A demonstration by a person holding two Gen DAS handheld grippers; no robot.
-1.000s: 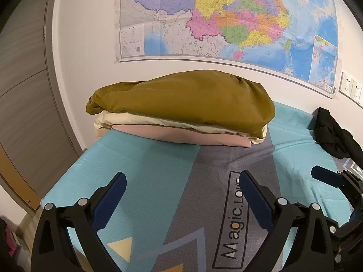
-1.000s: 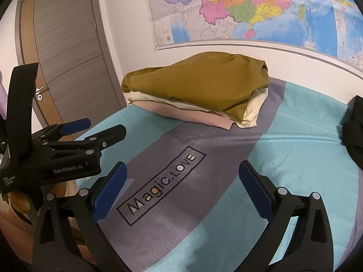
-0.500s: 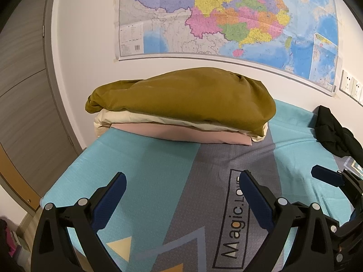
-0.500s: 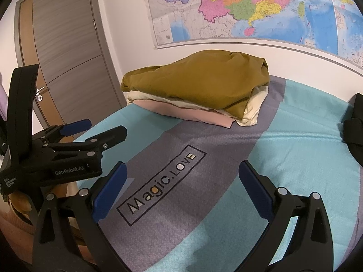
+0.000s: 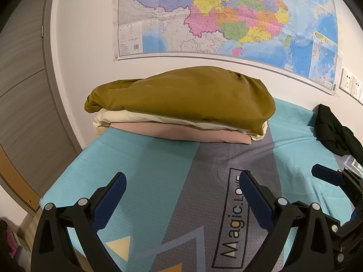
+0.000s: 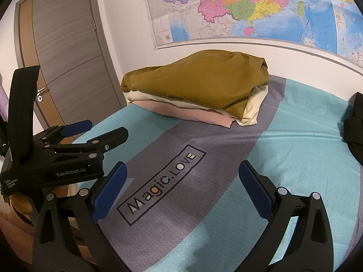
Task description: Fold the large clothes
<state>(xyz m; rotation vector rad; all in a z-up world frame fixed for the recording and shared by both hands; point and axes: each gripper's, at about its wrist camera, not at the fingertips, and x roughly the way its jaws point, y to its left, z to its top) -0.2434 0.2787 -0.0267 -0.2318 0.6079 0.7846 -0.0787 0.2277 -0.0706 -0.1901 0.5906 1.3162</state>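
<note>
Behind the bed [image 5: 140, 158], against the map wall, folded clothes [image 5: 181, 99] sit stacked out of the way. Both my left gripper [image 5: 181, 195] and right gripper [image 6: 181, 185] hover spread, empty; black garment [image 5: 333, 133] waits aside, unfolded.

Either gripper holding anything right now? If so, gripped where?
Nothing held. The left gripper and right gripper are both open and empty over the bedsheet, short of the folded clothes stack.
</note>
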